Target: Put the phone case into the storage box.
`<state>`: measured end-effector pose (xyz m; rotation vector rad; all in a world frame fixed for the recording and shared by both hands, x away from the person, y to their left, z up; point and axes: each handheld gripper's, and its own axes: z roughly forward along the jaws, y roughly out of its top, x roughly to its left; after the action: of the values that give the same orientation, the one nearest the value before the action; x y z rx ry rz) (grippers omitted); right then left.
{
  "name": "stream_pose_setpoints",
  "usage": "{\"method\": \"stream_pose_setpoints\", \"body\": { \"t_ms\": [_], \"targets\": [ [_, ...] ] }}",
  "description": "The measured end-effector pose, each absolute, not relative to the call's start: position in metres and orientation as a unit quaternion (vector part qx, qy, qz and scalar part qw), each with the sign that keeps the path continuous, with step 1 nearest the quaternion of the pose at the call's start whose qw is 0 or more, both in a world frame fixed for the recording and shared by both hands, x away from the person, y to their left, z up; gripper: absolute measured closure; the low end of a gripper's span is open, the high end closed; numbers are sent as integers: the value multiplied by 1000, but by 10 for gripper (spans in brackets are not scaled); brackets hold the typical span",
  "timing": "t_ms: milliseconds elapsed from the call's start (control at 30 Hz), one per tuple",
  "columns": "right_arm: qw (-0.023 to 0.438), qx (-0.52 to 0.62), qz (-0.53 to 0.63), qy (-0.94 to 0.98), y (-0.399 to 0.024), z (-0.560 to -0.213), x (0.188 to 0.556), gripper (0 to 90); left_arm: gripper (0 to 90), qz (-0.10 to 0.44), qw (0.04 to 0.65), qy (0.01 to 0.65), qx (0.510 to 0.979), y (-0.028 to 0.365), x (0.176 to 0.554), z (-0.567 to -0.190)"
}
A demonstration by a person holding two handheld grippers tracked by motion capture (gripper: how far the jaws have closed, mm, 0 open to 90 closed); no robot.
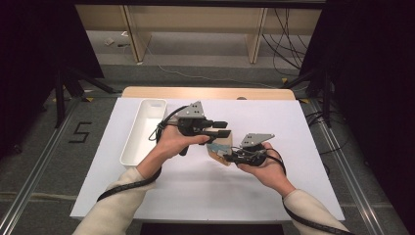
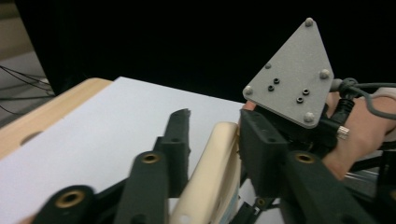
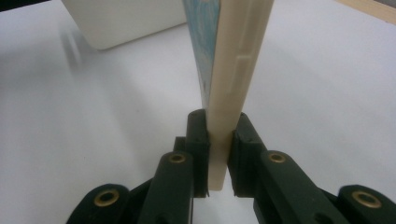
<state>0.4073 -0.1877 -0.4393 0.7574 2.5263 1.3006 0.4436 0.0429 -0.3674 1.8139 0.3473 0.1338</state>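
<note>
A flat cream case (image 1: 221,143) with a blue-patterned face (image 3: 201,42) is held on edge above the middle of the white table sheet (image 1: 195,191). My right gripper (image 3: 219,119) is shut on the case (image 3: 236,60), with both pads pressed on its lower edge. In the high view the right gripper (image 1: 231,157) comes at it from the right. My left gripper (image 1: 222,128) reaches in from the left over the case's top. Its jaws stand on either side of the case (image 2: 212,172): the left gripper (image 2: 215,122) has one jaw against the case and a gap at the other.
A long white tray (image 1: 131,147) lies at the left of the sheet, and its corner (image 3: 121,21) rises behind the case in the right gripper view. The other hand (image 2: 364,126) and its grey plate (image 2: 292,79) sit close beyond the left jaws. A wooden table edge (image 1: 205,92) runs along the back.
</note>
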Motion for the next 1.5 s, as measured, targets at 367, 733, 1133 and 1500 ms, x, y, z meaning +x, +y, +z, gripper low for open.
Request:
{"method": "stream_pose_setpoints", "body": {
  "t_ms": [367,733,1133,1500],
  "targets": [
    [118,307,443,834,-192,-436,410,808,159,125,577,214,778,48,440,-359],
    [130,332,443,823,-190,-436,412,808,0,181,573,271,752,54,430,-376],
    [131,337,441,821,-185,-437,412,807,0,190,572,275,749,39,430,-384],
    [131,340,443,819,-184,-438,412,807,0,201,575,277,743,25,433,-385]
  ]
}}
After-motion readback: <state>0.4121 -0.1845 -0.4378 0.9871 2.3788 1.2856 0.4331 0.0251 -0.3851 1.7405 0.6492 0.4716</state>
